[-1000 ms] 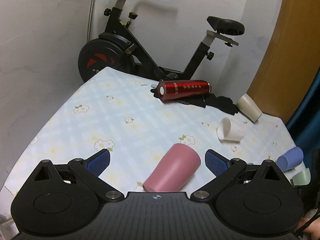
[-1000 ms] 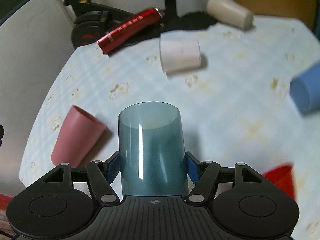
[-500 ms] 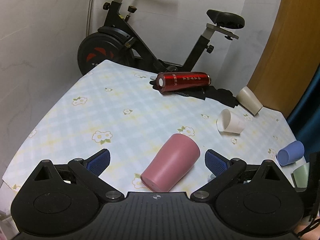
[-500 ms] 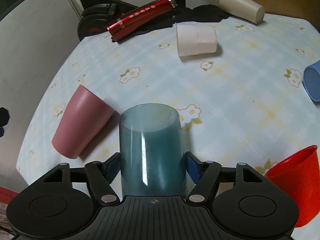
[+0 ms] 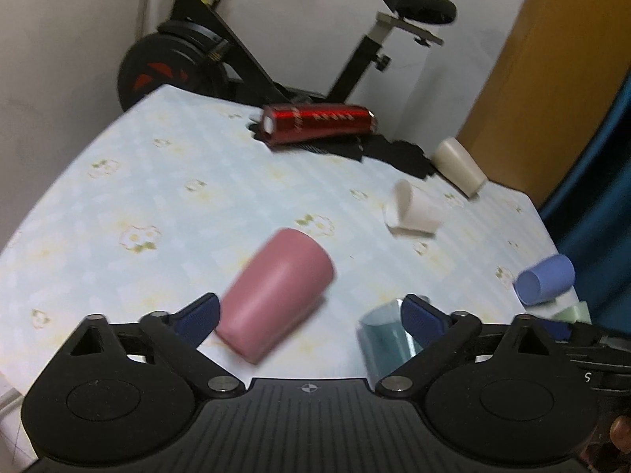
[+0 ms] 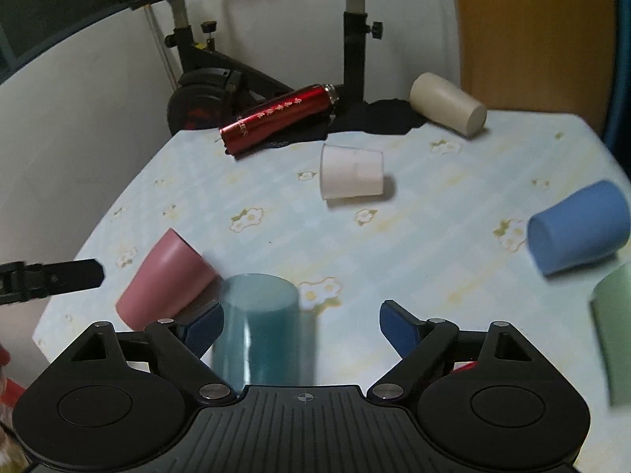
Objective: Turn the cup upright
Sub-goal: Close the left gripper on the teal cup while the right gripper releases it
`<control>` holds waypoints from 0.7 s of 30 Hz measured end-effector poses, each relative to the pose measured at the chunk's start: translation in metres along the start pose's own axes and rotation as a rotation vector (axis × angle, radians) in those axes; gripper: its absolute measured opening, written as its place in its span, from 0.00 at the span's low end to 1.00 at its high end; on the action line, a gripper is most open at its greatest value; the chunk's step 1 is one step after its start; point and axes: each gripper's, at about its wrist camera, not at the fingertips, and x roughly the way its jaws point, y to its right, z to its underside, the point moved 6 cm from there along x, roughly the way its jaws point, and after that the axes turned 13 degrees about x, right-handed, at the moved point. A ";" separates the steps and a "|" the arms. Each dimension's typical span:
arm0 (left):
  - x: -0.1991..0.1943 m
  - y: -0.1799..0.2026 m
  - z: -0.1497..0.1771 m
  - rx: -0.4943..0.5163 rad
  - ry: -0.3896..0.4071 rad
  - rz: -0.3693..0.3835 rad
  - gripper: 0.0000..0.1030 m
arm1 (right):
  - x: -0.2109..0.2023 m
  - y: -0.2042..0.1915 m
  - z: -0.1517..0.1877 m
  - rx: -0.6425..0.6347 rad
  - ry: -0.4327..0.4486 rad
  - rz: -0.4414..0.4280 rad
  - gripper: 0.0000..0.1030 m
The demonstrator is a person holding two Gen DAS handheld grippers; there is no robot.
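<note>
right wrist: seven cups (image 6: 260,327), one red flask (image 6: 278,118); both grippers' jaws wide.

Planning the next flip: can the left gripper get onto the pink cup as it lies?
Probably yes. The left gripper is open, the pink cup lies on its side between its fingers with nothing in between; the teal cup stands off right.

Both my wrist cameras sit low over the floral-clothed table (image 5: 165,181), facing twelve o'clock, sharing the red metal flask (image 5: 317,123) (image 6: 276,116).

Left claw (image 5: 309,315) spread wide, pink cup (image 5: 276,299) lying sideways between fingers on tabletop (image 5: 177,213); teal cup (image 5: 384,339) beside right finger.
</note>
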 end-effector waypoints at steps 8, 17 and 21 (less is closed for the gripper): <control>0.032 0.030 0.005 -0.026 -0.080 0.066 0.94 | -0.024 0.023 -0.009 -0.084 0.084 0.116 0.81; 0.079 0.045 0.009 -0.184 -0.219 0.180 0.93 | -0.041 0.046 -0.021 -0.070 0.167 0.172 0.81; 0.093 0.052 0.014 -0.222 -0.271 0.203 0.91 | -0.041 0.054 -0.022 -0.052 0.170 0.176 0.81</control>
